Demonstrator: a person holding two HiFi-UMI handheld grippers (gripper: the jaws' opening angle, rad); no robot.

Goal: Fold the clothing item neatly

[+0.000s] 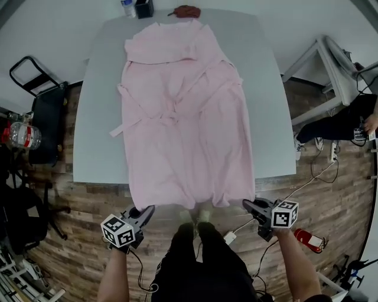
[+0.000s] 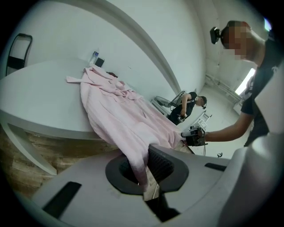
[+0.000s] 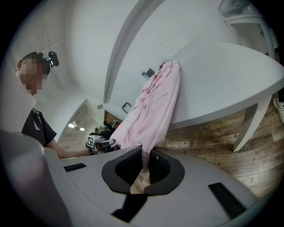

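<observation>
1. Wooden plank floor (image 1: 88, 200) all around you, and you're standing right at the near edge of the work area.
2. The pale grey bench (image 1: 97, 88) fills the middle of the head view, running away from you.
3. There's your pink robe (image 1: 183, 118), laid lengthwise down the middle of the bench. Its collar end is at the far side, and its hem is draped over the near edge towards you. A sash (image 1: 121, 127) pokes out from its left side and lies flat on the bench top.
4. A black chair (image 1: 44, 115) stands by the bench's left side, on the floor.
5. Your left tongs (image 1: 146, 211) are pressed together, pinching the left corner of the hem. In the left gripper view the pink cloth runs straight down between the pads.
6. Your right tongs (image 1: 247, 204) are pressed together too, pinching the right corner of the hem. The right gripper view shows the fabric gathered into a narrow fold where they bite it.
7. Small things last, at the bench's far edge just beyond the collar: a bottle (image 1: 127, 7), a dark box (image 1: 144, 8) beside it and a reddish-brown bundle (image 1: 185, 11).
</observation>
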